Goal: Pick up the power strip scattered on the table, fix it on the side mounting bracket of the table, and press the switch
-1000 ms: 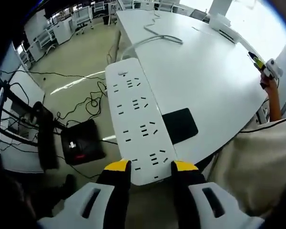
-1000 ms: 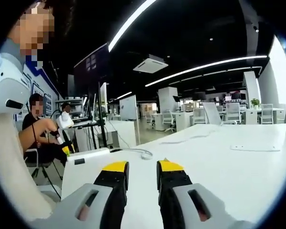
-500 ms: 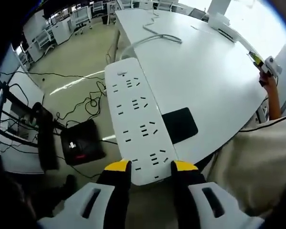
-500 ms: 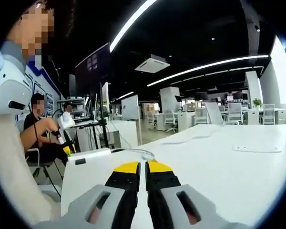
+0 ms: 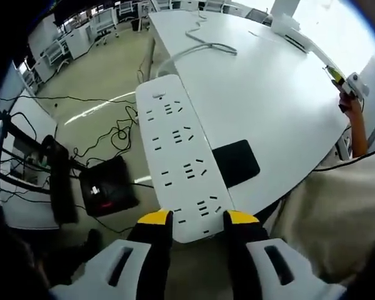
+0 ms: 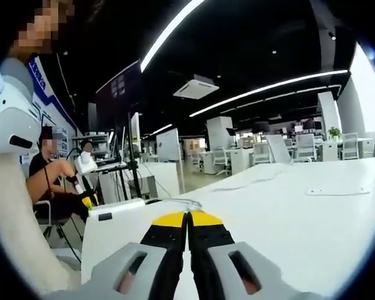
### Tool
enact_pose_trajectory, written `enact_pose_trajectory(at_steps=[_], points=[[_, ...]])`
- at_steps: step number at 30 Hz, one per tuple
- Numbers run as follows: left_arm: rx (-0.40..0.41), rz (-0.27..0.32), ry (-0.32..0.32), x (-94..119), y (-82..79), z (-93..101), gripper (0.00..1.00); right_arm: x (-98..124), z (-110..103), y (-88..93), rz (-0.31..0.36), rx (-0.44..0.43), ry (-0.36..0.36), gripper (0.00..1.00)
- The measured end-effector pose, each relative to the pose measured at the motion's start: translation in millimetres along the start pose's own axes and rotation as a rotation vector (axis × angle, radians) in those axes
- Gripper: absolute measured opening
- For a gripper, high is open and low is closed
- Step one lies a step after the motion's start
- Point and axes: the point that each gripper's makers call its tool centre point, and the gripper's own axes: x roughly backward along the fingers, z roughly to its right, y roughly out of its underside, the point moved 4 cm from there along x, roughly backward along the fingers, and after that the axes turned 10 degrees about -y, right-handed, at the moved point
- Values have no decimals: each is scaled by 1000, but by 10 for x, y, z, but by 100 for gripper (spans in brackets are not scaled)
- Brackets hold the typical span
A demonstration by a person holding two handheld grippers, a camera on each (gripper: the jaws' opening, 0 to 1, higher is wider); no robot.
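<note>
A long white power strip (image 5: pixel 178 153) with several socket groups lies along the white table's (image 5: pixel 269 94) near edge, partly over the floor. My left gripper (image 5: pixel 192 217) is shut on the strip's near end, one yellow-tipped jaw on each long side. The strip's white cable (image 5: pixel 203 45) curls away over the tabletop. A black rectangular pad (image 5: pixel 235 164) sits at the table edge right beside the strip. My right gripper (image 6: pixel 188 219) hovers over the white table (image 6: pixel 287 212), shut with nothing between its tips. A white strip-like bar (image 6: pixel 122 206) and cable (image 6: pixel 181 201) show at that table's left edge.
Below the table edge lie a black box (image 5: pixel 103 190), tangled cables (image 5: pixel 115 134) and a dark stand (image 5: pixel 56 181). A hand with a yellow-tipped gripper (image 5: pixel 350 87) shows far right, beige clothing (image 5: pixel 325 225) below it. A seated person (image 6: pixel 56 181) holds another gripper; desks and chairs stand behind.
The right gripper's jaws have closed from a clear gap to touching. The left gripper keeps its hold on the strip; its view has barely shifted.
</note>
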Motion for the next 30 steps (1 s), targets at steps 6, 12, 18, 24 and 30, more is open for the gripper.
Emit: enact_pose_trajectory(at_steps=[6, 12, 18, 24, 30], points=[[10, 11, -1, 3, 8, 2, 37, -27, -15, -86, 15, -49, -22, 0], [15, 30, 3, 3, 14, -10, 36, -55, -25, -190, 24, -111, -41, 0], [5, 41, 9, 5, 15, -14, 36, -147, -66, -238, -4, -102, -51, 0], [-11, 25, 10, 0, 1, -21, 36, -263, -119, -268, -11, -108, -69, 0], [-13, 14, 7, 2, -2, -26, 36, -376, -154, -338, -13, -109, -84, 0]])
